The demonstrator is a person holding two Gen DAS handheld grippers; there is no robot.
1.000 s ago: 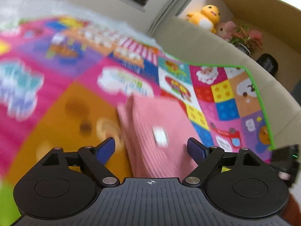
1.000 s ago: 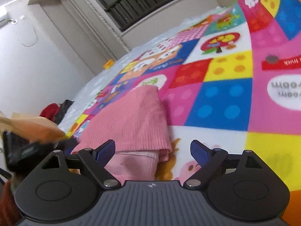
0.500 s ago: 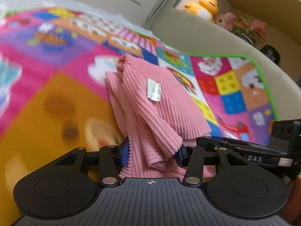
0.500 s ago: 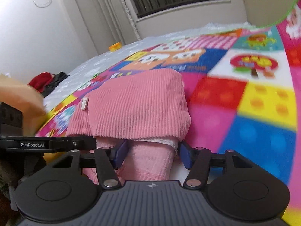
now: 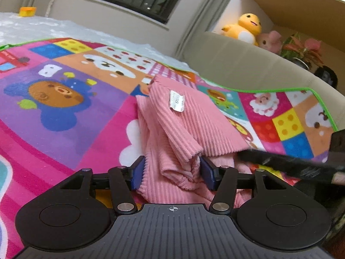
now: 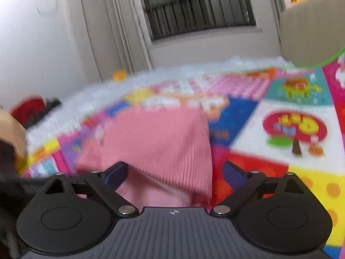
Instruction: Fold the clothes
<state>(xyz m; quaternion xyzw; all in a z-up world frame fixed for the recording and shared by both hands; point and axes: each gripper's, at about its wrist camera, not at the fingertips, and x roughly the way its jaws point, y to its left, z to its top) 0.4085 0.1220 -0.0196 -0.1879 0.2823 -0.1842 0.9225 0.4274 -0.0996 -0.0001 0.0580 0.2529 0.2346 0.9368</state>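
While the left gripper (image 5: 171,171) is clenching a thick bunch of the pink garment (image 5: 185,120) between its blue pads (image 5: 138,170), the right gripper (image 6: 172,176) is now standing released, its jaws wide apart on both sides of the cloth. Half a second ago both grippers were pinching the near edge of the garment; since then the right one has opened and the left one is holding on. I judge that one fold is being finished on the right side, and the left side is being carried or smoothed a little more.

The garment is lying folded in several layers on the colourful play mat (image 5: 64,99), nearer to the mat's far green-bordered edge than to its near one, with a small white label (image 5: 176,101) on its top layer.

The left wrist view is showing this label, the layered edge, and the plush toys (image 5: 248,28) and the plant (image 5: 304,49) on the ledge behind. The right wrist view is blurred by motion, yet it is showing the garment's smooth right side and a red thing (image 6: 28,108) beyond the mat.
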